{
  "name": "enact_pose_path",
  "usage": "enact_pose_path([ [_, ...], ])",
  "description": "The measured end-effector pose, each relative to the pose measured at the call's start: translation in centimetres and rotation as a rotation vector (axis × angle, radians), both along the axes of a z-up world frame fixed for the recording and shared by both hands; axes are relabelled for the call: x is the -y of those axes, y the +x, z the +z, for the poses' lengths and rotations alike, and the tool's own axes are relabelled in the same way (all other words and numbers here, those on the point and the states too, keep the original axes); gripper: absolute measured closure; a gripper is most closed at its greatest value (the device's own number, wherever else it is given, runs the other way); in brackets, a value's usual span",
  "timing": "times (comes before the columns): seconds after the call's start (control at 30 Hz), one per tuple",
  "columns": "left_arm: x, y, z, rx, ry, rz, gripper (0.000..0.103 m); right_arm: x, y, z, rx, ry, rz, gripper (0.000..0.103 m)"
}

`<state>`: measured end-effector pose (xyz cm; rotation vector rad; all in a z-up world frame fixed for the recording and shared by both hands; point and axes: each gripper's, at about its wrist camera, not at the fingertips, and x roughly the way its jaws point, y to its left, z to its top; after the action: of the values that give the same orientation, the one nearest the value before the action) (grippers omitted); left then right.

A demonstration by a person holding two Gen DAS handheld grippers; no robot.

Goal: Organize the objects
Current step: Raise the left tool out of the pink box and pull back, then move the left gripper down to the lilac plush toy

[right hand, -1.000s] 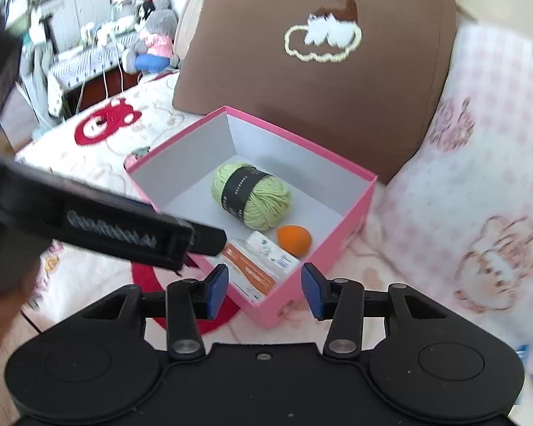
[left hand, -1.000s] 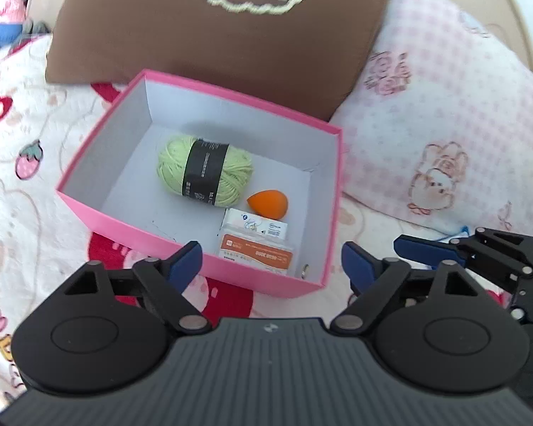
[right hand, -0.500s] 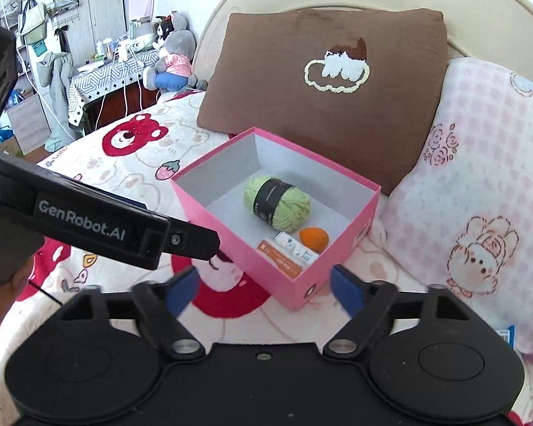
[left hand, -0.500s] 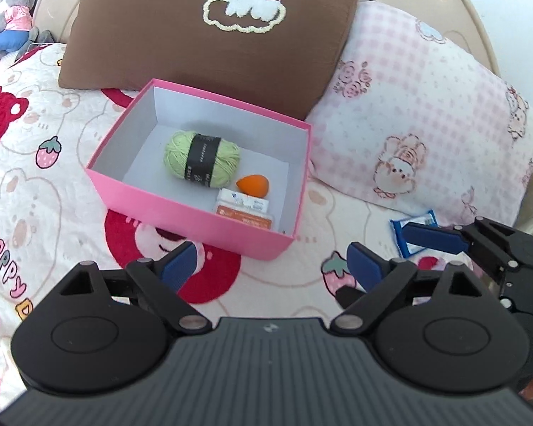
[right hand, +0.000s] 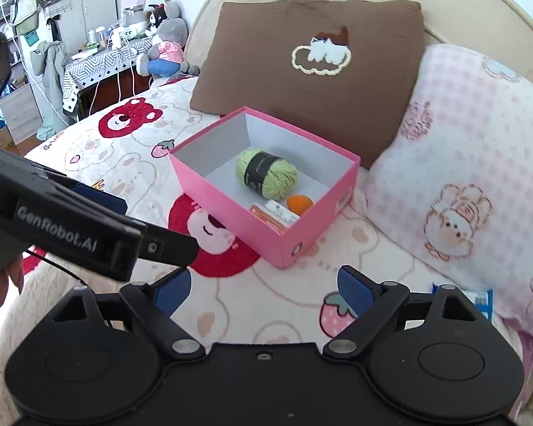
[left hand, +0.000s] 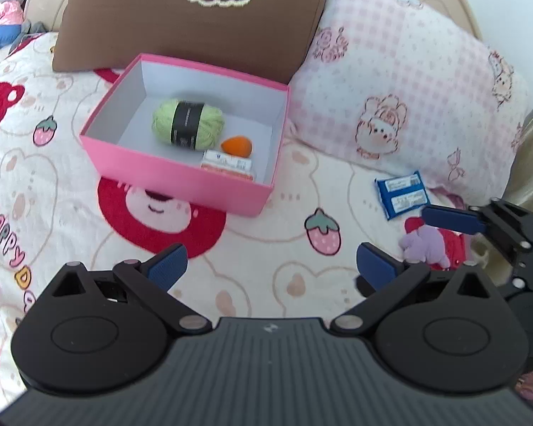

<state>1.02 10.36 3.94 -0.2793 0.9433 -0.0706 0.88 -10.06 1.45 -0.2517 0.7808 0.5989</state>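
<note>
"GenRobot.AI" on the left gripper [right hand: 181,248]; "HAPPY" on the blanket [left hand: 3,227].

Left claw [left hand: 272,266] opening, empty; right claw [right hand: 263,289] opening, empty.

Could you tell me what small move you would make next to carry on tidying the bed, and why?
Probably bring the right gripper down over the blue snack packet lying on the bedspread beside the pink checked pillow. The pink cardboard box already holds the green yarn ball, while that packet and a small purple plush remain outside. Its fingers are opening with nothing between them.
</note>
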Motion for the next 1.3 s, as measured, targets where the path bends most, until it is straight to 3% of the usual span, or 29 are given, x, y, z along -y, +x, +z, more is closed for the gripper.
enact_pose_path([
  [0.13,0.4,-0.9,0.4,0.023,-0.027,0.06,0.0,1.8,-0.8,0.0,0.01,0.013,-0.029,0.011],
  [0.3,1.2,-1.7,0.2,0.02,-0.05,0.065,0.0,4.0,-1.3,0.0,0.006,0.037,-0.071,0.011],
  [0.57,4.9,-2.5,-0.4,0.001,-0.037,-0.03,0.0,8.3,-2.2,-0.2,0.018,0.028,-0.142,0.011],
  [0.73,8.5,-2.5,-0.2,0.014,0.018,-0.127,0.0,11.2,-2.5,-0.4,0.018,0.005,-0.175,0.011],
  [0.97,11.8,-1.9,-1.4,-0.021,-0.052,-0.178,0.0,15.3,-2.7,-1.6,0.029,-0.001,-0.204,0.011],
  [1.3,15.4,-1.2,-2.2,-0.053,-0.056,-0.216,0.001,19.4,-3.1,-2.7,0.086,0.032,-0.275,0.011],
])
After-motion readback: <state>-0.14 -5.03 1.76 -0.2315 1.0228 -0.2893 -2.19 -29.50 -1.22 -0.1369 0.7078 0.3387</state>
